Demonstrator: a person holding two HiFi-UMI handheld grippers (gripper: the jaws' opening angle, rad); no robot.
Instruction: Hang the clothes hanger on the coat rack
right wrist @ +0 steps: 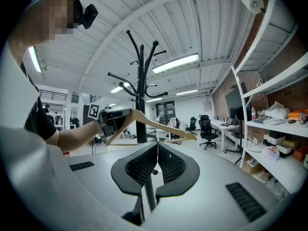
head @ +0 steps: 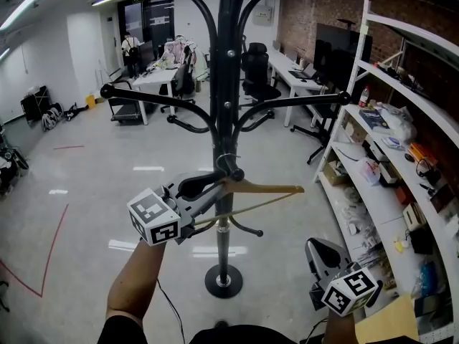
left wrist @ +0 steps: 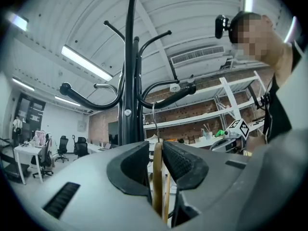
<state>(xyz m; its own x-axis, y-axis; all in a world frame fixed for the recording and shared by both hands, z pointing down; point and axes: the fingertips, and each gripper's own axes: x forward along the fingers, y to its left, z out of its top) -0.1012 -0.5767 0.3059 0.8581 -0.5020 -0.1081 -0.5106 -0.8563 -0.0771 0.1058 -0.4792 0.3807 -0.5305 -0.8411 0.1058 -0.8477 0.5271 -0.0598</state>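
1. My left gripper (head: 217, 183) has its jaws clamped narrowly on the wooden clothes hanger (head: 267, 189). In the left gripper view the wood (left wrist: 157, 177) is pinched between the two ribbed pads.
2. The hanger is held up against the coat rack (head: 226, 84), right at its central pole, low among the lower arms.
3. Its long axis runs roughly level from my left jaws out to the right, towards the shelving (head: 373, 120).
4. The wire hook (left wrist: 154, 114) rises straight ahead of the left jaws, just under a curved rack arm (left wrist: 168, 94). I cannot tell whether it is already over a peg, and I judge the coming move turns on that gap.
5. My right gripper (head: 314, 248) hangs low and well apart to the right, jaws together with nothing between them. The left is clearly nearer.
6. I can read no brand or label; only the square markers on the gripper cubes show.
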